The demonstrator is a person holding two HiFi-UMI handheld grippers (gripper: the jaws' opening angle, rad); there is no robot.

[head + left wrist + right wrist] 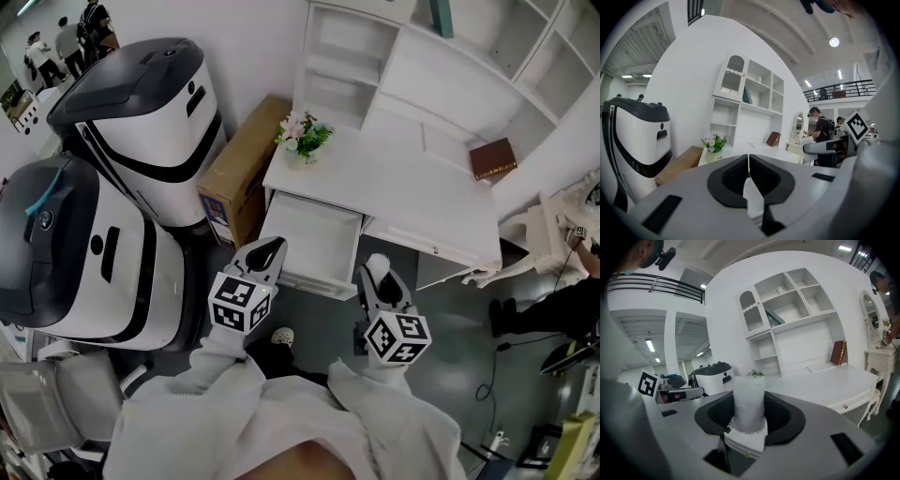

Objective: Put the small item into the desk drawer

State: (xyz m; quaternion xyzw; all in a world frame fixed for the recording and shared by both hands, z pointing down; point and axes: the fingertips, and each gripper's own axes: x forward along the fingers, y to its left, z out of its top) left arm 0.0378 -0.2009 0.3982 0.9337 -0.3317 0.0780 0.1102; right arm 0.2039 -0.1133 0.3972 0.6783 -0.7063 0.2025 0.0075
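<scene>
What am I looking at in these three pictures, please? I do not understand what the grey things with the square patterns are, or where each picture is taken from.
There is no robot here. A person holds one tool in each hand, and the patterned cubes are part of these tools. The head view comes from a camera on the person's head. It looks down at the left tool, the right tool and a white desk whose drawer is open. On the desk are a flower pot and a brown book. The other two pictures come from a camera riding on each tool. The left tool's jaws are together with nothing between them. The right tool grips a small white item.
</scene>
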